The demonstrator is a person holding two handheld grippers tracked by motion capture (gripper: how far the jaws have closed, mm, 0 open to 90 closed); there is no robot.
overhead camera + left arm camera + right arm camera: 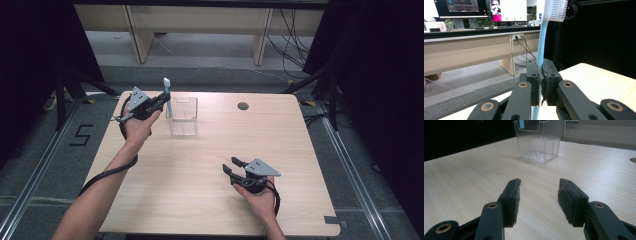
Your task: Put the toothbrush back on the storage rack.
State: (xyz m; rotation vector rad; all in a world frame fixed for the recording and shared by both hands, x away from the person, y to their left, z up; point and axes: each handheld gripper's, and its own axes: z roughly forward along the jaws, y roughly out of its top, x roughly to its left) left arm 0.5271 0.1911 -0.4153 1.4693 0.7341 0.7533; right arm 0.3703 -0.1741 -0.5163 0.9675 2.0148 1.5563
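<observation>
Right gripper (539,195): nearest of all in its own view, jaws set wide apart with nothing between them; it hovers low over the near right part of the table (200,200), pointed toward the far left
Left gripper (541,80): jaws closed tight on the stem of a light-blue toothbrush (541,37); bristle head up, white bristles at the top
Toothbrush position: upright or nearly so, its lower end at the left edge of the clear container (182,116); whether it is already inside the rim I cannot tell
Clear container: ribbed transparent plastic, standing at the far left-centre of the table; seen well ahead of the open jaws in the right gripper view
Step in hand: by my guess, setting the toothbrush down into the container
Next move: likely lowering straight down, then opening the jaws; a tilt could tip the light container
Hands: left hand (136,127) reaches far forward, forearm extended; right hand (260,197) held close in, wrist relaxed
</observation>
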